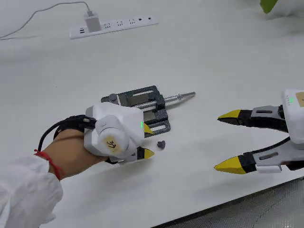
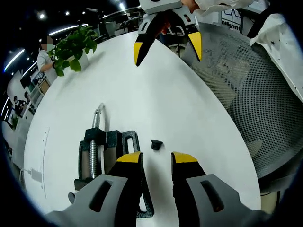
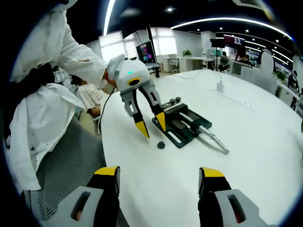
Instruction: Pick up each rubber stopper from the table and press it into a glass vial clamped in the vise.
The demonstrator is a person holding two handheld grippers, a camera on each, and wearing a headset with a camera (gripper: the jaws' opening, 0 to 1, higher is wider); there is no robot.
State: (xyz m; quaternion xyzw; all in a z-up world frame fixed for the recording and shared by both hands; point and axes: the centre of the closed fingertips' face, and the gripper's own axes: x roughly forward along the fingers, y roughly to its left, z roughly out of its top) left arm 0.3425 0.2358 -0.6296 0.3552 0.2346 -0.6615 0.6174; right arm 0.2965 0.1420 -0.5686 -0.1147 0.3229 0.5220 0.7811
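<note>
Just beyond left gripper (image 2: 157, 157) fingers (image 2: 131, 161), rubber stopper (image 2: 156, 144)

- The left claw (image 1: 148, 141) covers the near half of the vise (image 1: 142, 100).
- The right claw (image 1: 218, 142) runs off the right edge in the head view.
- The plant (image 1: 268, 4) is cropped at the top.

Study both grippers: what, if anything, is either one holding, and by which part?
Nothing is held. The rubber stopper lies loose on the table ahead of the open left gripper; the right gripper is open and empty.
</note>
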